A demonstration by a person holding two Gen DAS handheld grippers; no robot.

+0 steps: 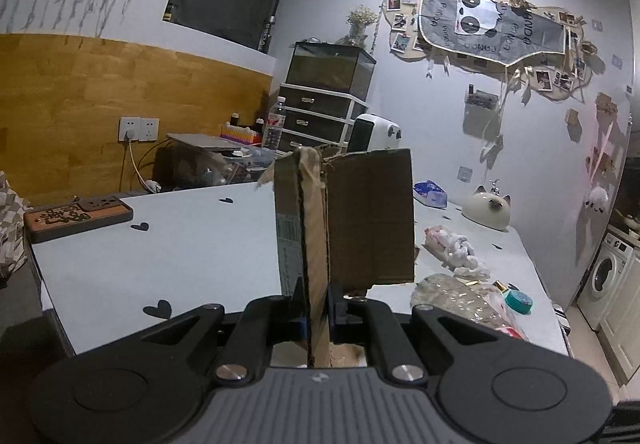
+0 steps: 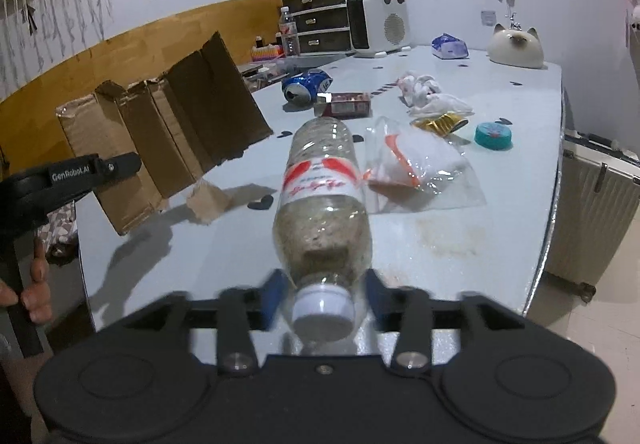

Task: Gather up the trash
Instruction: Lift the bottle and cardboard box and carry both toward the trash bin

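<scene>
My left gripper (image 1: 318, 308) is shut on the edge of a flattened brown cardboard box (image 1: 344, 219) and holds it upright above the table's left side; the box also shows in the right wrist view (image 2: 168, 131). My right gripper (image 2: 322, 302) has its blue fingers (image 2: 272, 298) on either side of the neck of a clear plastic bottle (image 2: 320, 195) with a white cap. The bottle lies on the table pointing away. A crushed blue can (image 2: 306, 83), a red packet (image 2: 346, 103), crumpled tissue (image 2: 424, 91), a plastic bag (image 2: 416, 167), a gold wrapper (image 2: 440, 122) and a teal lid (image 2: 494, 135) lie beyond it.
The pale table (image 2: 500, 211) ends at a right edge beside a white suitcase (image 2: 592, 203). A cat-shaped ceramic pot (image 2: 516, 45), a white heater (image 2: 378, 21), a drawer unit (image 2: 320, 19) and an upright water bottle (image 2: 290, 31) stand at the back. A wooden tray (image 1: 76, 219) sits at the far left.
</scene>
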